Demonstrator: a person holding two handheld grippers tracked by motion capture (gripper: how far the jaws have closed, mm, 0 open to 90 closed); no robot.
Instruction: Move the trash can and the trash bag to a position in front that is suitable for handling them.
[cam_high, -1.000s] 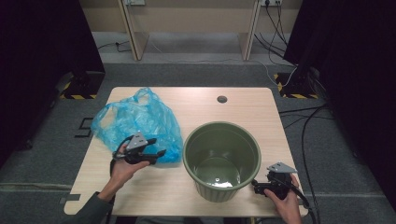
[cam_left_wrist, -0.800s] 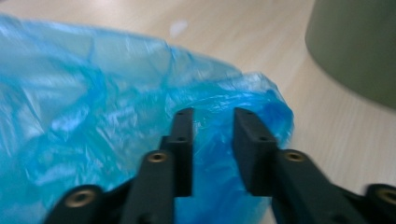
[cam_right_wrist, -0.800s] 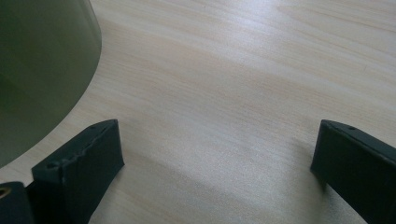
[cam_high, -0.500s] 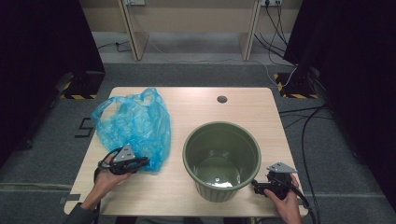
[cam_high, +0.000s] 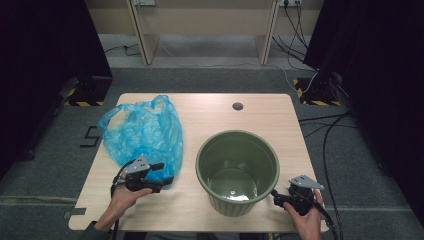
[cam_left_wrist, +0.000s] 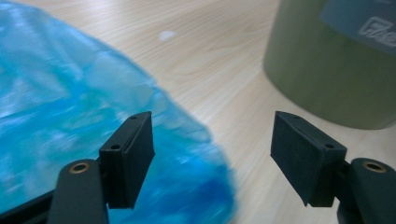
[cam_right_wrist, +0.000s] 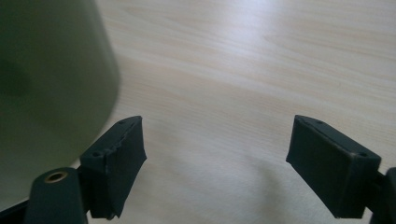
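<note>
A crumpled blue plastic bag (cam_high: 142, 132) lies on the left half of the wooden table (cam_high: 270, 112). A green bucket (cam_high: 237, 170) stands right of it, empty inside. My left gripper (cam_high: 163, 176) sits at the bag's near right corner, jaws pointing toward the bucket. Its jaws have just been opening. In the left gripper view it (cam_left_wrist: 212, 140) is open, with the bag's edge (cam_left_wrist: 70, 112) under the left jaw and unpinched, and the bucket (cam_left_wrist: 327, 70) ahead. My right gripper (cam_high: 275, 197) rests by the bucket's base. Its (cam_right_wrist: 215, 149) jaws have just been closing, with bare table between them and the bucket wall (cam_right_wrist: 46, 70) at the left.
A small dark round grommet (cam_high: 238, 106) is set in the table near its far edge. Cables (cam_high: 325, 125) run over the grey floor to the right. Wooden furniture legs (cam_high: 142, 35) stand beyond the table. Bare wood lies between bag and bucket.
My left gripper drew back toward the table's near left, then eased right, and its jaws stand wider than before. The bag's near edge shifted slightly left. The right hand kept still.
</note>
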